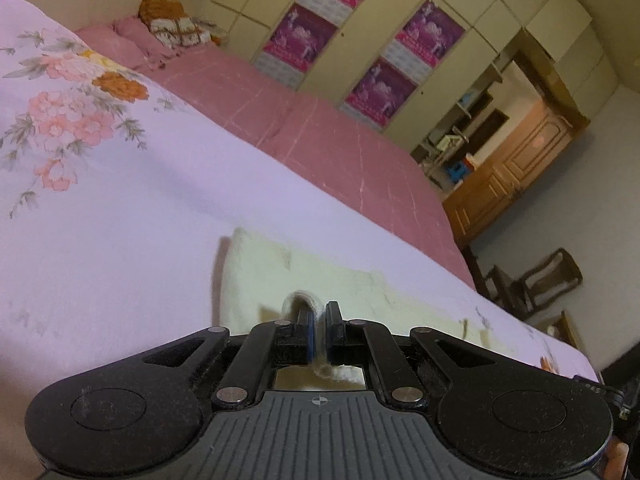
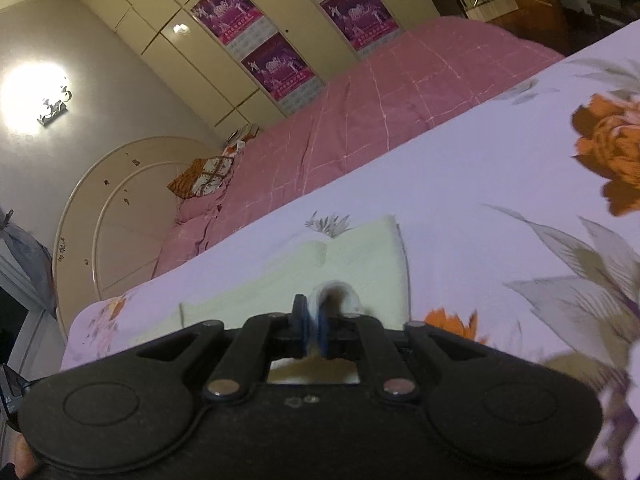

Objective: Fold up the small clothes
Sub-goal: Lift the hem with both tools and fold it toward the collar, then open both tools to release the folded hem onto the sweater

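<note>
A pale yellow cloth (image 1: 320, 280) lies folded on the flowered sheet (image 1: 120, 208) near the bed's near edge. A loop of it sits between the slightly parted jaws of the left tool (image 1: 316, 320); likewise the right tool (image 2: 314, 312), though blurred. Each tool's body hides the cloth's near part.

**Pale cloth caught in the left gripper**

The left gripper (image 1: 318, 312) sits low over a floral sheet (image 1: 120, 208); a loop of the cream cloth (image 1: 272, 272) stands between its narrowly parted black fingers (image 1: 334, 320); beyond lie a pink quilt (image 1: 320, 128), pillows (image 1: 176, 24), and a cupboard (image 1: 472, 40) bearing purple posters (image 1: 430, 32).
</note>
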Demonstrator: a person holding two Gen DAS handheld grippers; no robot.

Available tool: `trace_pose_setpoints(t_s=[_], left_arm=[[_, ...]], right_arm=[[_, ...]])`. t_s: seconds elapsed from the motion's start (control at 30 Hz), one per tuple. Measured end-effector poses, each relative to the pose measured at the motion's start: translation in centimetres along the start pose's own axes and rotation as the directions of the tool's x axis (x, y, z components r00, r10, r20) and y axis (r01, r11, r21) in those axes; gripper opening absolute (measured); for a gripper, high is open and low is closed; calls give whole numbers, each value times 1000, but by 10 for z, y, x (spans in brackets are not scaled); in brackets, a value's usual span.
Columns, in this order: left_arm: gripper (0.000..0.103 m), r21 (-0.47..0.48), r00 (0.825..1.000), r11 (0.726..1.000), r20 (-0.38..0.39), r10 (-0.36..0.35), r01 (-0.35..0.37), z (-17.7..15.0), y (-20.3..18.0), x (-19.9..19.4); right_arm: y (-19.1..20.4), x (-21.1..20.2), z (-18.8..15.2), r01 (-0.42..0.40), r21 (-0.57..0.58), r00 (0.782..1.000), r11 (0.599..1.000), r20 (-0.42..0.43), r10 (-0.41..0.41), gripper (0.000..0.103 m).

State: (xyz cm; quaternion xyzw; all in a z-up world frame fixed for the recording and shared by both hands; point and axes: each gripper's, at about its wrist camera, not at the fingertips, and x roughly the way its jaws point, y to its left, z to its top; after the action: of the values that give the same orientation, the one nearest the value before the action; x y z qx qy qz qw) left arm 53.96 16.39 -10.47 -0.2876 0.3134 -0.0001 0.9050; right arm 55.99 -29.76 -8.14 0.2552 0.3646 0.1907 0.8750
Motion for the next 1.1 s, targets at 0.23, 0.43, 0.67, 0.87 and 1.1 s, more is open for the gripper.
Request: trace_pose_setpoints(t_s=[0.23,0.43,0.67,0.87,1.1], left_arm=[[84,140,989,989,144,22,-42,-3,-10,-17],[57,273,998,960,-6,69,-64,0,-16,7],[30,372,991,925,-74,113,-77,-7,-31,14],[5,387,995,919,-24,94,-78,-12,-38,4],[3,365,988,928,150,23,-77,-8,-46,-22]], right_arm=[[-7,-20,5,-24,-66,995,997,93,30,39],[6,-12,0,49,-216,998,975,43,-40,32],[36,19,-8,136,-394,988,909,-12,-153,28],[52,19,-13,142,-482,988,864,12,-156,5],[64,-3,-12,189,-513,978,837,178,-112,4]])
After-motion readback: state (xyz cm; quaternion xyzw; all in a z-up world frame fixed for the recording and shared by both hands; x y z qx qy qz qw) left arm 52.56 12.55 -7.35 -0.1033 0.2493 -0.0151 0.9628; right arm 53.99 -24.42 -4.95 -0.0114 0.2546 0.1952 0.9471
